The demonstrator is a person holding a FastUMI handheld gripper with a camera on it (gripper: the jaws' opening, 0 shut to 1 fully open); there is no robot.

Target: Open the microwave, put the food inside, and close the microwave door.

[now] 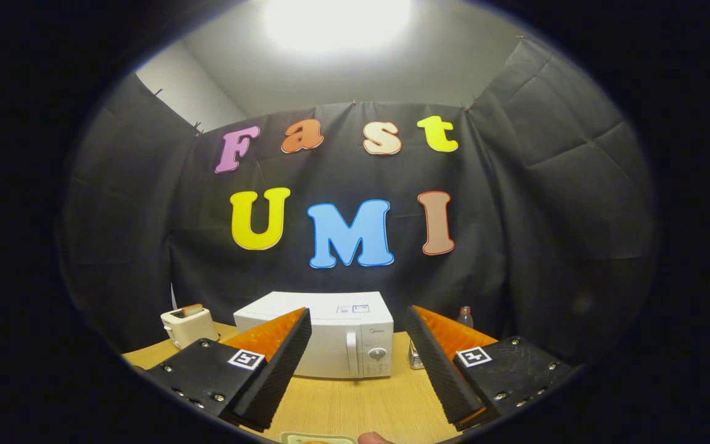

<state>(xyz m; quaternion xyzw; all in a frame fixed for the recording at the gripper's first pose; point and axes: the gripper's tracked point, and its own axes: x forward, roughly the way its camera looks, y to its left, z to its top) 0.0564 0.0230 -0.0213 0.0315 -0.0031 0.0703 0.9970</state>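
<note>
A white microwave (pixel 324 336) stands on the wooden table (pixel 361 404) beyond my fingers, its door shut, with a vertical handle (pixel 351 351) and a dial at its right side. My gripper (pixel 358 324) is open, its fingers spread wide with nothing between them, well short of the microwave. Just below the fingers, near the table's front, the rim of a pale dish (pixel 318 438) peeks in; what it holds is cut off.
A white toaster (pixel 188 325) with a slice of bread in it sits left of the microwave. A small clear bottle (pixel 465 317) and a glass shaker (pixel 415 357) stand to its right. Bare wooden table lies between the fingers and the microwave.
</note>
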